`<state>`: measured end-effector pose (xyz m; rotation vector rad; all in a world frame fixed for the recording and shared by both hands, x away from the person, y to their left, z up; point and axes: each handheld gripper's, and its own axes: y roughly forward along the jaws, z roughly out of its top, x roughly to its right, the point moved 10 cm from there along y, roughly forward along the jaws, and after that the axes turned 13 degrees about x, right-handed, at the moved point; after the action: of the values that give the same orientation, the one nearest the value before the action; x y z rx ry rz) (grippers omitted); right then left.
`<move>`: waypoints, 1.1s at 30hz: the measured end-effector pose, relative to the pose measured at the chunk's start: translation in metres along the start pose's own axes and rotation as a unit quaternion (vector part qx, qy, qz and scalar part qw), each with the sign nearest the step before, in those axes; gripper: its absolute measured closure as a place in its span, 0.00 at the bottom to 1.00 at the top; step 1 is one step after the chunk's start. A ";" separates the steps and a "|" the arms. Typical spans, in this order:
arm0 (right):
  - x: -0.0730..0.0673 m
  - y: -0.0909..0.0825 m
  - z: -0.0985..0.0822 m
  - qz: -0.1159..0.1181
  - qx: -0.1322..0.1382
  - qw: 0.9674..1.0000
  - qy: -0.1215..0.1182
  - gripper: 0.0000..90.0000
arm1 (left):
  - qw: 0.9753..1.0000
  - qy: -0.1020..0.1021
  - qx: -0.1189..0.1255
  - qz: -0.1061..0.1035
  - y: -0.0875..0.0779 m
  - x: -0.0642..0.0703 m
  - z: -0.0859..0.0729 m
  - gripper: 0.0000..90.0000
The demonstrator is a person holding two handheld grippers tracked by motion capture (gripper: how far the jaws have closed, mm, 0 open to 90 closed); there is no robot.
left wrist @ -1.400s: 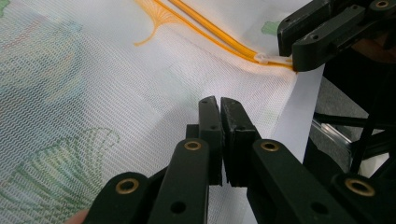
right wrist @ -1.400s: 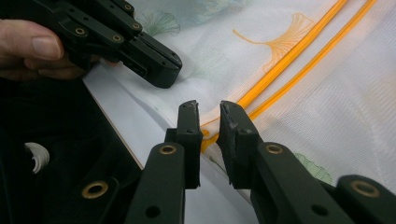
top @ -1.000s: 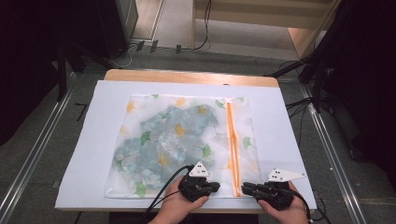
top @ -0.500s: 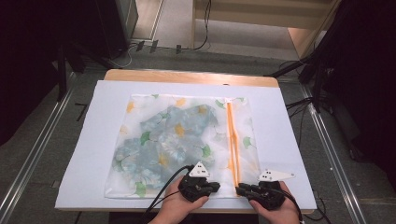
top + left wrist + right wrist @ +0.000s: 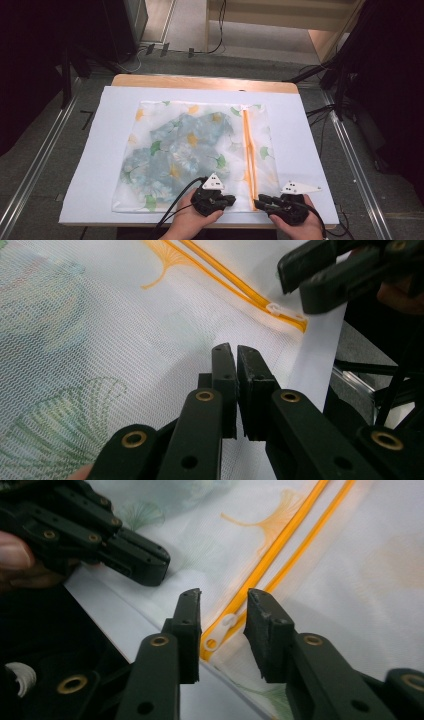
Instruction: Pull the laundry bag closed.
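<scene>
At the near edge of the table [image 5: 200,82] the left gripper [image 5: 231,200] rests on the near hem of the mesh laundry bag [image 5: 150,130], its fingers [image 5: 223,385] pressed together, and whether they pinch the mesh I cannot tell; just to its right the right gripper [image 5: 259,203] has just been parting its fingers [image 5: 187,625], which stand apart on either side of the white zipper pull [image 5: 225,625] at the near end of the orange zipper [image 5: 248,150] without pressing it; beyond them the bag lies flat on a white sheet [image 5: 300,130], a blue flowered garment [image 5: 175,155] inside it, the zipper running away toward the far edge.
</scene>
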<state>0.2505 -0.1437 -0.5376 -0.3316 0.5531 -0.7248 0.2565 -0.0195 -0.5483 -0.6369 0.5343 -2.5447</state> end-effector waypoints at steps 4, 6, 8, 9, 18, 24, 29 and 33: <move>0.002 0.004 -0.007 -0.015 -0.022 1.000 -0.016 0.82 | 1.000 0.000 -0.001 0.001 0.000 0.000 0.000 0.97; 0.000 0.002 -0.007 0.003 -0.024 1.000 -0.007 0.89 | 1.000 0.000 0.000 -0.001 0.000 0.000 0.000 0.97; -0.002 0.002 -0.007 0.013 -0.027 1.000 -0.009 0.91 | 1.000 0.001 0.001 -0.001 0.000 0.000 0.000 0.97; -0.002 0.001 -0.007 0.012 -0.028 0.999 -0.014 0.92 | 1.000 0.001 -0.001 0.000 0.000 0.000 0.000 0.97; 0.008 -0.004 -0.006 -0.009 -0.024 0.999 -0.020 0.96 | 1.000 0.000 0.001 -0.001 0.000 0.000 0.000 0.97; 0.003 0.000 -0.009 0.007 -0.028 0.999 -0.015 0.82 | 1.000 0.000 -0.001 -0.001 0.000 0.000 0.000 0.97; 0.004 0.001 -0.012 0.007 -0.037 0.999 -0.009 0.95 | 1.000 0.001 0.001 -0.001 0.000 0.000 0.000 0.97; -0.001 0.000 -0.009 0.006 -0.036 0.999 -0.026 1.00 | 1.000 0.001 0.000 -0.001 0.000 0.000 0.000 0.97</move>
<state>0.2448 -0.1444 -0.5445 -0.4130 0.5334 -0.6833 0.2561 -0.0197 -0.5483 -0.6352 0.5333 -2.5481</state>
